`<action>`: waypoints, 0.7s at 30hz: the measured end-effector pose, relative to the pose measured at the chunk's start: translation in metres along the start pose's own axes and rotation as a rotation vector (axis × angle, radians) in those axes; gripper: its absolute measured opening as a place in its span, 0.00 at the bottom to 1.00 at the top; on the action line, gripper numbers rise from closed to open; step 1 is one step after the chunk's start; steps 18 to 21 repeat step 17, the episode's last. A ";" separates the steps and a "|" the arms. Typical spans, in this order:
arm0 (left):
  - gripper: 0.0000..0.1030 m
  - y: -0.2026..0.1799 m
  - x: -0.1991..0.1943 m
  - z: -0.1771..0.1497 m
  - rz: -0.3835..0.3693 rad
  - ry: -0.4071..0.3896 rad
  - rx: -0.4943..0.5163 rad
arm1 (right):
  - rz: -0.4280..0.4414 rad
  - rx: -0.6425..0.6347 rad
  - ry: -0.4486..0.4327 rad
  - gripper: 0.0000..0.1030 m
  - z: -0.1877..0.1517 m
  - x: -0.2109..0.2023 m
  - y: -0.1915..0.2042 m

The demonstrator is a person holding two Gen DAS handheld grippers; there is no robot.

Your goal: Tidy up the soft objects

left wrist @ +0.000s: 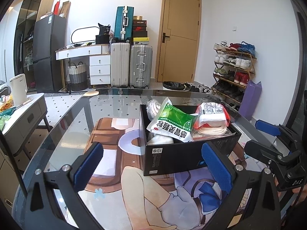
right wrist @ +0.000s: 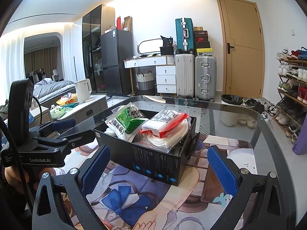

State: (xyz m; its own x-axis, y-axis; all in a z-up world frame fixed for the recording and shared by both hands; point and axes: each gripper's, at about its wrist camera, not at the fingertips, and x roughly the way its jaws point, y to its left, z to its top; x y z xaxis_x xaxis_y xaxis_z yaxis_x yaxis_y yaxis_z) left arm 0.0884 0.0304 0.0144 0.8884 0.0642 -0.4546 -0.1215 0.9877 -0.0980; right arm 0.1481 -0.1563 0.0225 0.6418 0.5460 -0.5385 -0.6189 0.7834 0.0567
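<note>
Two tools level above the mat, left tool [left wrist: 153,164] released, right tool [right wrist: 159,170] released, black box [left wrist: 184,157] ahead.

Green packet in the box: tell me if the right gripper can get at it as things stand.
Probably yes. The green packet lies on top in the open black box, nothing over it. The right gripper is open and empty, facing the box; it would have to rise over the near wall. The left gripper stands aside.
</note>
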 end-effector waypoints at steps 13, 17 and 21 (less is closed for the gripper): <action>1.00 -0.003 -0.001 0.000 -0.002 -0.002 0.006 | -0.001 0.000 0.000 0.99 0.000 0.000 0.000; 1.00 -0.004 0.000 0.000 0.001 0.000 0.014 | 0.000 -0.001 -0.001 0.99 0.000 0.000 0.000; 1.00 -0.004 0.000 0.000 0.001 0.000 0.014 | 0.000 -0.001 -0.001 0.99 0.000 0.000 0.000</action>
